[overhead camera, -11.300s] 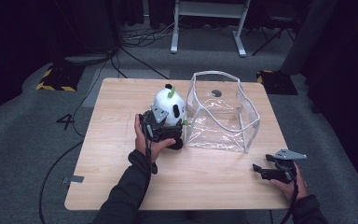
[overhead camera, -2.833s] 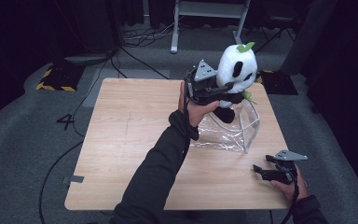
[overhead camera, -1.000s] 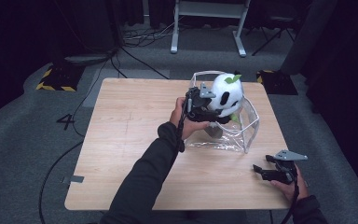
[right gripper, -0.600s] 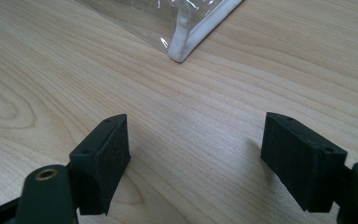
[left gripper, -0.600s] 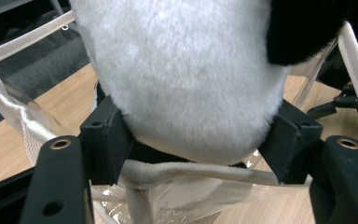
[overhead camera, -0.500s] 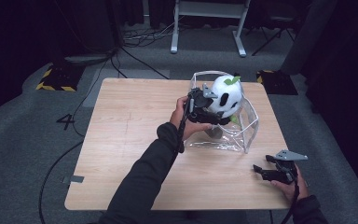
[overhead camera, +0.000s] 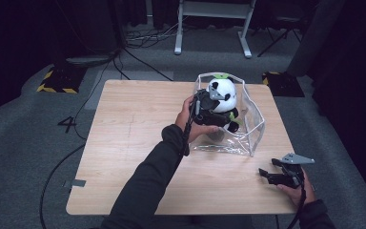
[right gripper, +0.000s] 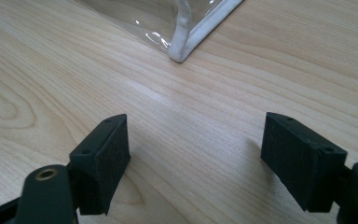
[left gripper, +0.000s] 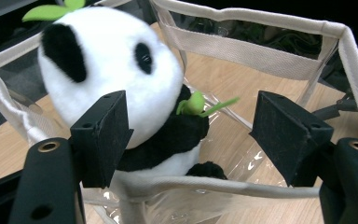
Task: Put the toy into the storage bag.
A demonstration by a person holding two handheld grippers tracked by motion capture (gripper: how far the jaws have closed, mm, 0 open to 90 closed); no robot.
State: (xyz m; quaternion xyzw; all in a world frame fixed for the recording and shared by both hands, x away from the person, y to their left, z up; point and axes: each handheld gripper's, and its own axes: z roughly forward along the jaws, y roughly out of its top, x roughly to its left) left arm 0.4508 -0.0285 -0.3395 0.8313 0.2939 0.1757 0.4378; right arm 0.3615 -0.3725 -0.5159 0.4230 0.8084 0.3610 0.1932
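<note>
A black-and-white plush panda (overhead camera: 221, 93) with a green leaf sits inside the clear plastic bag (overhead camera: 255, 129) at the table's far right. My left gripper (overhead camera: 225, 117) reaches into the bag from the left. In the left gripper view the panda (left gripper: 121, 70) lies between the jaws, against the left pad (left gripper: 105, 135) and well apart from the right one. These jaws have just been opening, and the left gripper (left gripper: 193, 135) now stands open. My right gripper (overhead camera: 267, 172) rests open over the table's front right. Bare wood lies between the fingers of the right gripper (right gripper: 196, 158).
The wooden table (overhead camera: 138, 119) has bare room on its left half and along the front. The bag's white-trimmed corner (right gripper: 182, 46) lies just ahead of the right gripper. Cables and a metal stand (overhead camera: 209, 28) lie on the dark floor beyond the table.
The panda was lifted from the table's middle, carried over the bag and lowered into it. Over the last second it settled slightly left. The right gripper has not moved.
</note>
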